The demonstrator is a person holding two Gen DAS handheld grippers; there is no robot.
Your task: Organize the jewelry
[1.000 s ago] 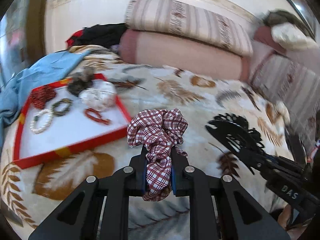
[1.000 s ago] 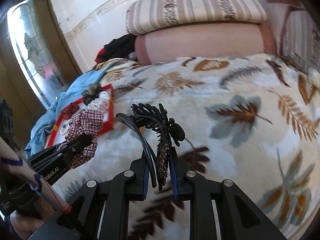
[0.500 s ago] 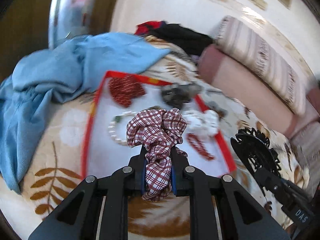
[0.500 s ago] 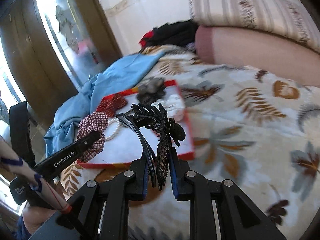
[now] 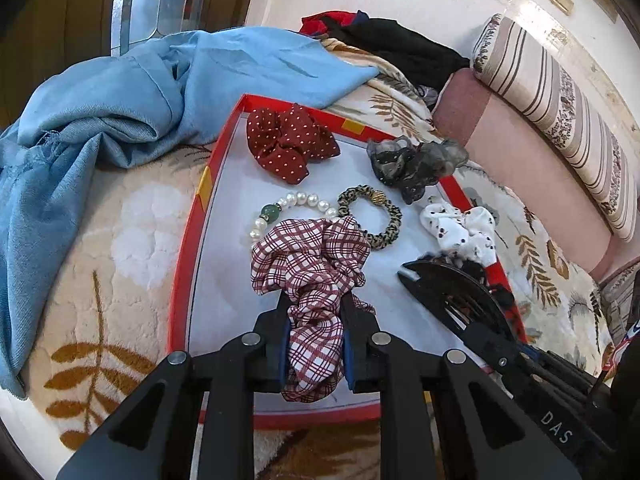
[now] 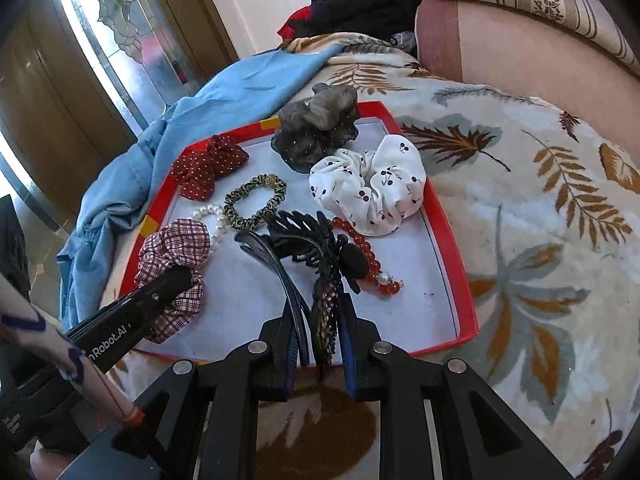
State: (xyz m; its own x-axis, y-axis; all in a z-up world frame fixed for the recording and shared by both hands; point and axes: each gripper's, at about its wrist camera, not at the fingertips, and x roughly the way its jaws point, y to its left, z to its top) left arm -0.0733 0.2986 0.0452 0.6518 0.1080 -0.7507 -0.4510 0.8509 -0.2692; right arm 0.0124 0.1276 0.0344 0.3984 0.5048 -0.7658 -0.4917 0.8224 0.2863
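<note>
**Both claws arrive over the red tray with their loads**

A second ago the two claws were out over the leaf-patterned bed cover, and the red tray (image 6: 456,272) lay well off to the side. Now both hang above its white floor, so the carrying part looks finished and the putting down is what remains.

The left claw (image 5: 314,332) is clenched on the plaid scrunchie (image 5: 312,256), just as before; the cloth bulges out above the pads and hides part of the pearl bracelet (image 5: 280,208) behind it. The right claw (image 6: 320,340) is clenched on a black hair claw clip (image 6: 308,240), which stands up between the pads over the middle of the tray, in front of the red bead bracelet (image 6: 368,260).

The tray is already rather full. In it lie a red dotted scrunchie (image 5: 288,144), a grey sheer scrunchie (image 6: 316,124) at the far rim, a white cherry-print scrunchie (image 6: 368,188) and a leopard-print hair tie (image 6: 256,200). The near part of the floor is bare under both claws, and I judge this is where the two things can go. A blue cloth (image 5: 100,120) lies on the bed just beside the tray's left rim.

Both claws are close together here, so a release one after the other seems safer. The clip is stiff and may tip onto the red beads when let go.
</note>
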